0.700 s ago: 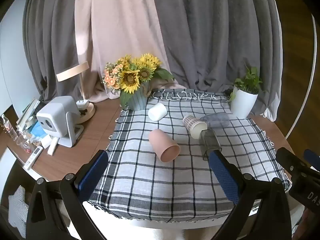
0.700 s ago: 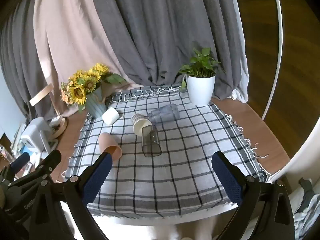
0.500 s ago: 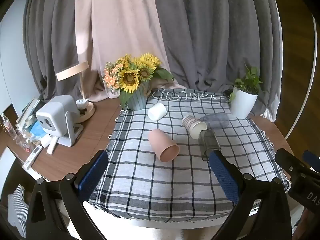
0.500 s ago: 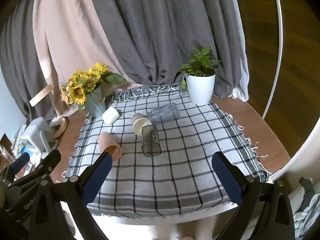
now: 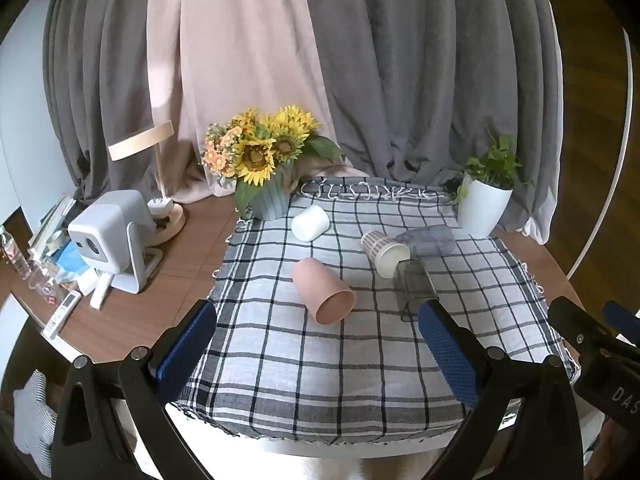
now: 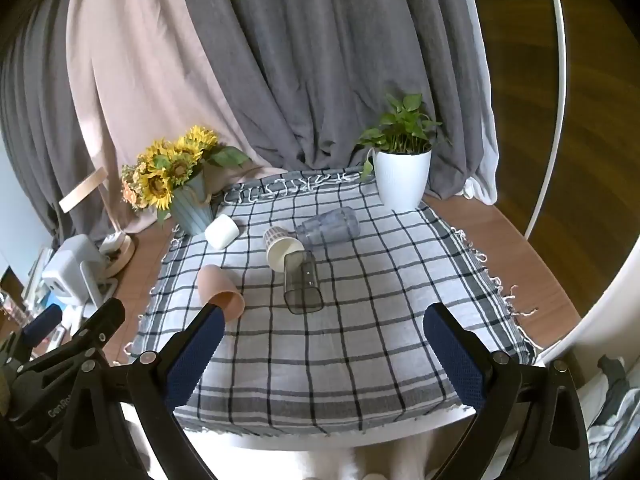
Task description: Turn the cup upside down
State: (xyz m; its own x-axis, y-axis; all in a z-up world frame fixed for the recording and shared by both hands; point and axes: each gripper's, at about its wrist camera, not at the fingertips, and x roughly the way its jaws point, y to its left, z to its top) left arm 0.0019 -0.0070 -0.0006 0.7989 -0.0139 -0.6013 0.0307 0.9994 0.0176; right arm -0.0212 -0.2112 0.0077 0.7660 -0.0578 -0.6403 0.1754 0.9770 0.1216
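Note:
Several cups lie on their sides on a checked cloth (image 5: 320, 360): a pink cup (image 5: 323, 291) (image 6: 219, 292), a white cup (image 5: 310, 223) (image 6: 222, 232), a striped paper cup (image 5: 385, 253) (image 6: 282, 250), a dark clear tumbler (image 5: 414, 289) (image 6: 302, 287) and a bluish clear cup (image 5: 428, 240) (image 6: 330, 226). My left gripper (image 5: 316, 344) is open and empty, above the cloth's near edge, short of the pink cup. My right gripper (image 6: 320, 344) is open and empty, near the front edge, short of the tumbler.
A sunflower vase (image 5: 266, 184) stands at the cloth's far left and a white plant pot (image 5: 484, 208) at the far right. A projector (image 5: 110, 236), a lamp (image 5: 160, 184) and small items sit on the wooden table to the left.
The left wrist view shifted very slightly; the cups have not moved. Both grippers stay open.

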